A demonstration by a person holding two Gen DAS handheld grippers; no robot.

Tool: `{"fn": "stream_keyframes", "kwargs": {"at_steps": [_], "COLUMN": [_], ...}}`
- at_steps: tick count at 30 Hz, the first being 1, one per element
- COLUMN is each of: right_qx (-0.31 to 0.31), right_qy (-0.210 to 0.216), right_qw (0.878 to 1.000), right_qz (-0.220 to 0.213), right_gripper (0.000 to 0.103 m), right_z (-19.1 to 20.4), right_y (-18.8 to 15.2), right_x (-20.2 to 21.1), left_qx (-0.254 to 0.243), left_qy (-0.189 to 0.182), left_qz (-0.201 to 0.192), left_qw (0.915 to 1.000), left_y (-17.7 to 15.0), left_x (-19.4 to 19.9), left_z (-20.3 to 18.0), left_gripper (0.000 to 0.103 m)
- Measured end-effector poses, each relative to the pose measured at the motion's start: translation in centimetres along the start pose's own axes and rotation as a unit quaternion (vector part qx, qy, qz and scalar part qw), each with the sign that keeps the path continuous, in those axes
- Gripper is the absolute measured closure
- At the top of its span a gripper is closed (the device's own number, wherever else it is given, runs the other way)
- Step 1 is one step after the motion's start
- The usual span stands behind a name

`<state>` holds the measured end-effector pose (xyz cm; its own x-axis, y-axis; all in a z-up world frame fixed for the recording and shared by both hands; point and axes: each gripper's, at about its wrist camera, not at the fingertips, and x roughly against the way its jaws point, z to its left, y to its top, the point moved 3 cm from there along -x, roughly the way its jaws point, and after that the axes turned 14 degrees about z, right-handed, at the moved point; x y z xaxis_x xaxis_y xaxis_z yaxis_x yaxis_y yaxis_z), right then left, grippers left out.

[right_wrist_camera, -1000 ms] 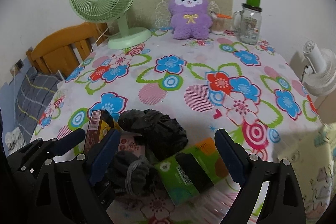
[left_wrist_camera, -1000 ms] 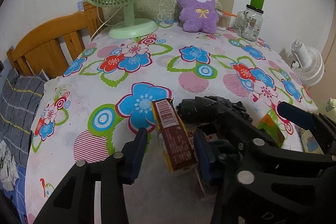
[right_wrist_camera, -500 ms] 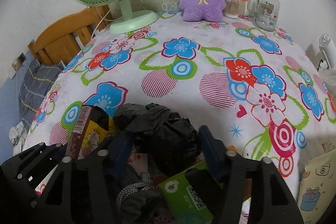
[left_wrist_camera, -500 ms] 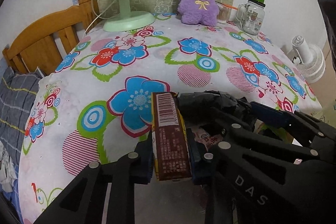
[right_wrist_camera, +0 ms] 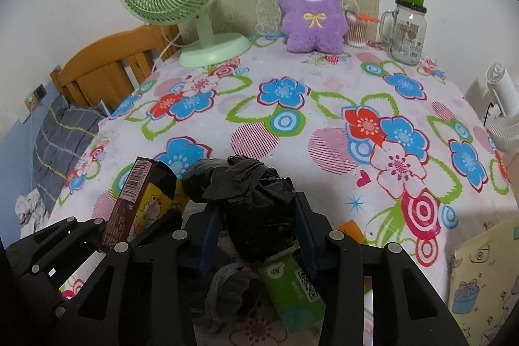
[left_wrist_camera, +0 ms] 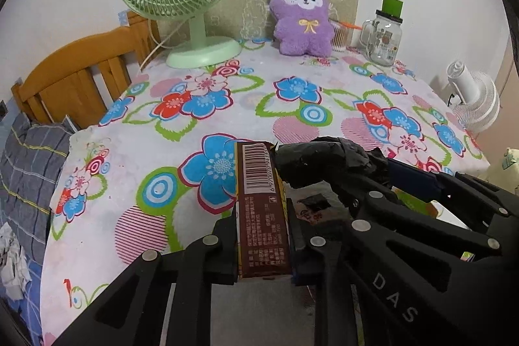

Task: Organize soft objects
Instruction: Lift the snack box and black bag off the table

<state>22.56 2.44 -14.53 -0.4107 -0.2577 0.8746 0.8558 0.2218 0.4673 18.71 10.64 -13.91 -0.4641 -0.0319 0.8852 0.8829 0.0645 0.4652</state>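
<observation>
Closing right jaws flank black bag (right_wrist_camera: 256,209); left jaws clamp brown carton (left_wrist_camera: 262,216).

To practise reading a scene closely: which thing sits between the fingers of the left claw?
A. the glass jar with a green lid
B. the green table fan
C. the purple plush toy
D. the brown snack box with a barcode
D: the left claw is shut on the brown snack box with a barcode, both fingers against its sides.
</observation>
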Motion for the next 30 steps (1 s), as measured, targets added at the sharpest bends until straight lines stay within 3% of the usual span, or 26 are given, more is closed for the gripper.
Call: {"fn": "stream_keyframes", "kwargs": {"at_steps": [30], "right_qx": [-0.014], "right_qy": [-0.011], "right_qw": [0.996], "right_qz": [-0.082], "right_gripper": [0.057], "right_z": [-1.0], "right_y": [-6.0], "right_x": [11.4], "left_qx": [-0.019], "left_qy": [-0.002], "left_qz": [-0.081], "left_qw": [0.9965], "left_y": [-4.5], "left_x": [9.9], "left_z": [-4.2], "left_gripper": [0.084]}}
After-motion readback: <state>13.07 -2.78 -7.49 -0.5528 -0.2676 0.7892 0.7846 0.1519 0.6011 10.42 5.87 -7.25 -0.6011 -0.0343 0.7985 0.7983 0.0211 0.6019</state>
